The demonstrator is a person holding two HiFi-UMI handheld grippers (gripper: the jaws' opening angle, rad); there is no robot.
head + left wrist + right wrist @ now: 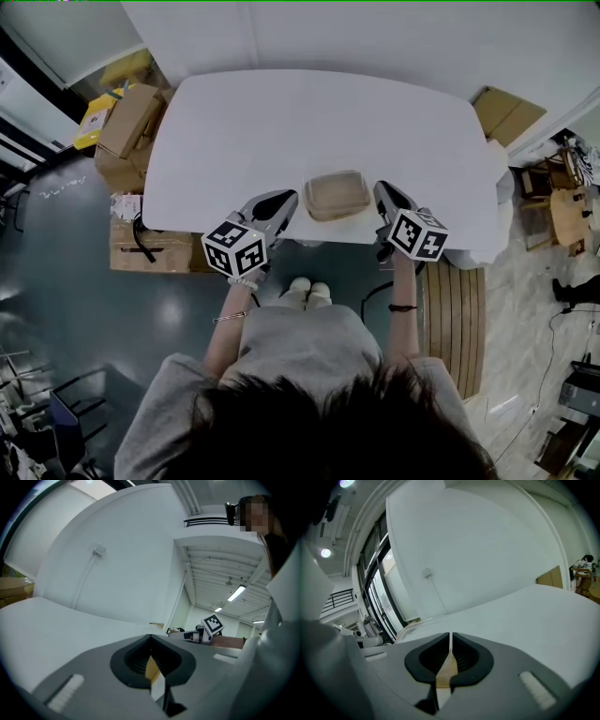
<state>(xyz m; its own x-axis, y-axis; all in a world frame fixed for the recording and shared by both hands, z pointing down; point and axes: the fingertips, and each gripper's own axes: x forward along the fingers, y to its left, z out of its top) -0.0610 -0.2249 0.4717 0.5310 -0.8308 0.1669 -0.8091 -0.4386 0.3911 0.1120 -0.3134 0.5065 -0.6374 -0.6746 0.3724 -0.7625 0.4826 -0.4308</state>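
The right gripper's [450, 641] dark ribbed pads are drawn almost together. A thin, pale, translucent sheet edge is nipped in the slit between them, tan lower down. This is the rim of the container [336, 195], whose clear lip runs off to the left in the right gripper view.

The left gripper [150, 644] looks much the same. Its black grooved pads are closed to a narrow slit with a tan and white sliver caught in it. That is probably the opposite rim of the same container, though the left gripper view shows too little of it to be sure.

From the head view, the container is a shallow, round-cornered rectangular box of clear plastic with a tan cast. It sits flat at the near edge of the table [309, 122], between the two gripper tips, each of which meets one of its short sides. Both gripper bodies are smooth matte grey.

The table is a plain white top with rounded corners and a smooth, dull finish. Cardboard boxes [129, 131] are stacked by its left end. A slatted wooden bench [453, 314] stands by its right near corner. The floor [56, 244] on the left is dark, glossy blue-green. The walls behind are white.
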